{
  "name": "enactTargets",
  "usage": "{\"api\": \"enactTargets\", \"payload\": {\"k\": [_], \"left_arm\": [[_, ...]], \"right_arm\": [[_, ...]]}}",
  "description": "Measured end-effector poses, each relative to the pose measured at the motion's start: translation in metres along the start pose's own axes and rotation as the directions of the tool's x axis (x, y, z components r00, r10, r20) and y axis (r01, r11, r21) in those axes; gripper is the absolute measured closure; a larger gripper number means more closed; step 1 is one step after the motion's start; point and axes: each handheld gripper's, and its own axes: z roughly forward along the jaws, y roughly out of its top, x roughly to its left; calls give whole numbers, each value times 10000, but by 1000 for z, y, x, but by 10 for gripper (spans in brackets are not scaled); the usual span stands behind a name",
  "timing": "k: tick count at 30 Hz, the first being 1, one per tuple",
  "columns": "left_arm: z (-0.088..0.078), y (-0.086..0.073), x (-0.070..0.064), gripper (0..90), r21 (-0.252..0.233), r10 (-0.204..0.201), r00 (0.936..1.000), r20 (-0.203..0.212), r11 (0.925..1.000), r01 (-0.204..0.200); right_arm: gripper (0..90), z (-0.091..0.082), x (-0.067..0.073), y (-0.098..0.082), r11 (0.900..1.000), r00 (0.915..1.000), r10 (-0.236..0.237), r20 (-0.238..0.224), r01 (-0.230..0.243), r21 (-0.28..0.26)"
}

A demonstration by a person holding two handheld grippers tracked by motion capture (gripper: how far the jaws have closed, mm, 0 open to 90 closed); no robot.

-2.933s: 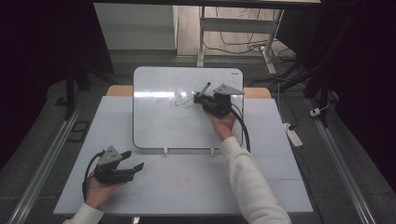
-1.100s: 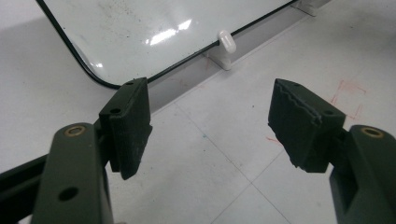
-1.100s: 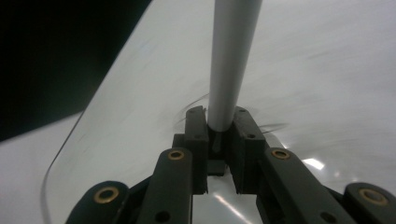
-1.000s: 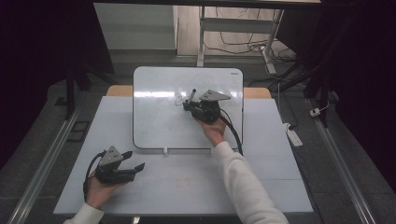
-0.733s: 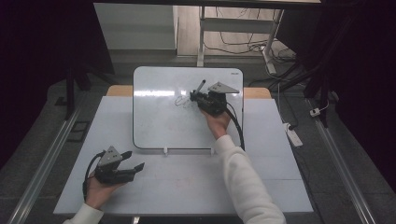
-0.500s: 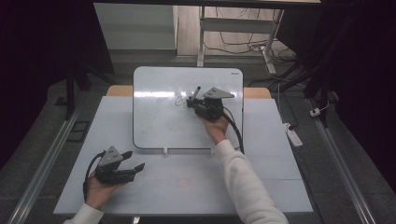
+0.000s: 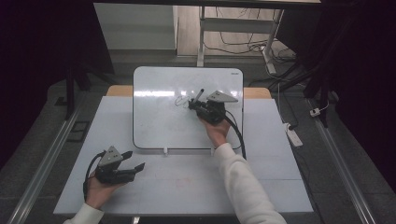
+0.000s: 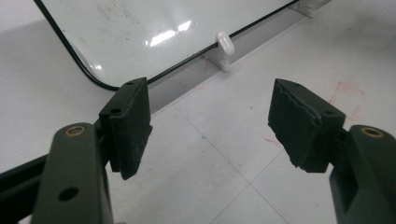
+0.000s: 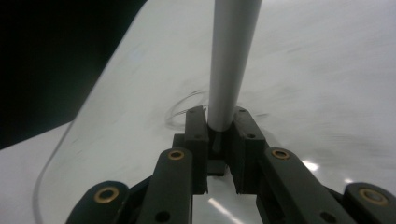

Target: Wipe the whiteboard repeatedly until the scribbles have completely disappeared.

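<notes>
Right gripper [image 7: 200, 103] is clamped on the marker [image 9: 229, 60], whose long axis runs straight out ahead of us, over the whiteboard [image 7: 159, 121] near the surface's far edge. Our left gripper [image 7: 133, 161], jaws apart, rests near the near-left corner.

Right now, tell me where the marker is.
In the high view the marker is clamped in the right gripper, over the upper middle of the whiteboard, beside the faint scribble.
</notes>
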Motion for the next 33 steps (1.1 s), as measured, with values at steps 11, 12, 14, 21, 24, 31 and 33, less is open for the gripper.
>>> {"api": "enactTargets", "payload": {"k": [11, 12, 14, 21, 24, 31, 33], "left_arm": [[0, 0, 1, 311, -17, 2, 10000, 0, 10000, -2], [0, 0, 0, 311, -8, 14, 10000, 6, 10000, -14], [0, 0, -1, 311, -21, 27, 10000, 1, 10000, -27], [-1, 0, 1, 311, -54, -33, 10000, -4, 10000, 33], [0, 0, 1, 311, -3, -5, 10000, 2, 10000, 5], [-2, 0, 1, 312, -80, -21, 10000, -14, 10000, 21], [-2, -1, 2, 312, -55, -22, 10000, -10, 10000, 22]], "right_arm": [[790, 8, 5, 2, 9997, 9996, -233, -138, 233, 3], [790, 10, 8, 0, 9993, 9991, -348, -261, 350, 96], [790, 11, 6, 2, 9991, 9989, -406, -251, 408, 78], [790, 9, -6, 10, 9992, 10000, 62, 52, -60, -403], [790, 17, 9, 2, 9986, 9974, -511, -516, 516, 87], [790, 11, -16, 19, 9974, 9996, 85, 268, -65, -717], [790, 10, -17, 19, 9969, 9997, 96, 233, -77, -789]]}}
